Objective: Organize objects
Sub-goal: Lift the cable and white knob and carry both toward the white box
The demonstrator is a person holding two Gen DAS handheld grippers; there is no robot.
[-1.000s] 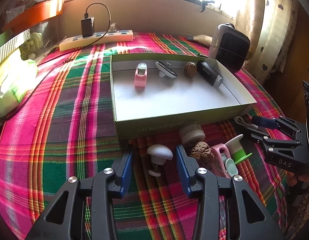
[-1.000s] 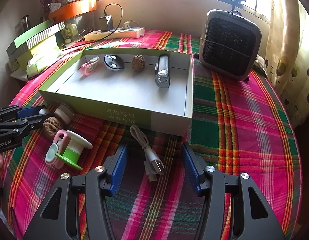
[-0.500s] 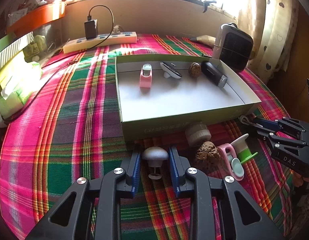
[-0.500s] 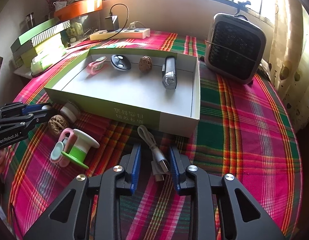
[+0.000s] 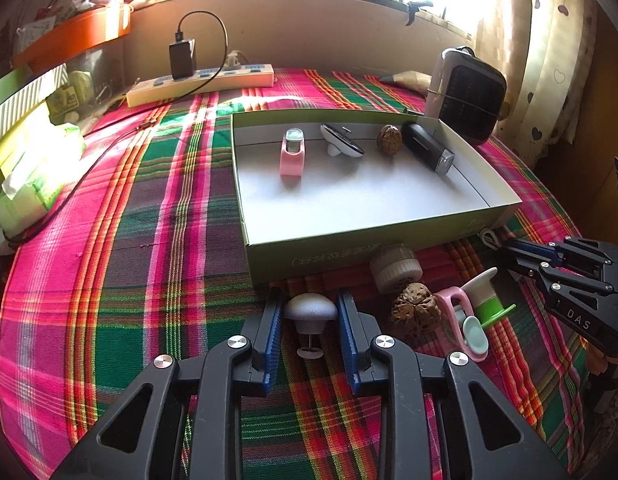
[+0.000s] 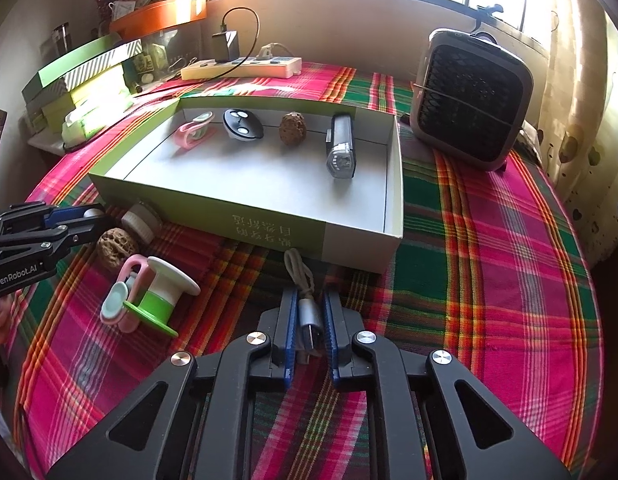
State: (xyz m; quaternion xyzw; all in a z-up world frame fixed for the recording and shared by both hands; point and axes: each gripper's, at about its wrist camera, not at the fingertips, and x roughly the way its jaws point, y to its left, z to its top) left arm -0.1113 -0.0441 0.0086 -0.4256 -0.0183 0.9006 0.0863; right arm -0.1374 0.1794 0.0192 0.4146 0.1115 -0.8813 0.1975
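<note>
A shallow green box (image 5: 389, 240) holds a pink clip (image 5: 292, 153), a black-and-white remote (image 5: 341, 145), a walnut (image 5: 389, 140) and a black light (image 5: 427, 148). My left gripper (image 5: 311, 312) is shut on a grey mushroom-shaped knob (image 5: 311, 308) in front of the box. My right gripper (image 6: 309, 312) is shut on a grey USB cable (image 6: 307, 308) by the box's near wall (image 6: 269, 228). A walnut (image 5: 415, 312), a round cap (image 5: 395, 268), a pink clip (image 5: 463, 320) and a green-and-white funnel piece (image 5: 485, 294) lie loose on the plaid cloth.
A small grey fan (image 6: 473, 96) stands at the box's far right corner. A power strip (image 5: 201, 82) with a charger lies at the back. Stacked boxes and tissue packs (image 6: 89, 92) sit along the left edge. The table edge curves near on the right.
Both grippers closed from wide open: the left onto the grey knob, the right onto the USB cable. Both moved slightly forward toward the box.
</note>
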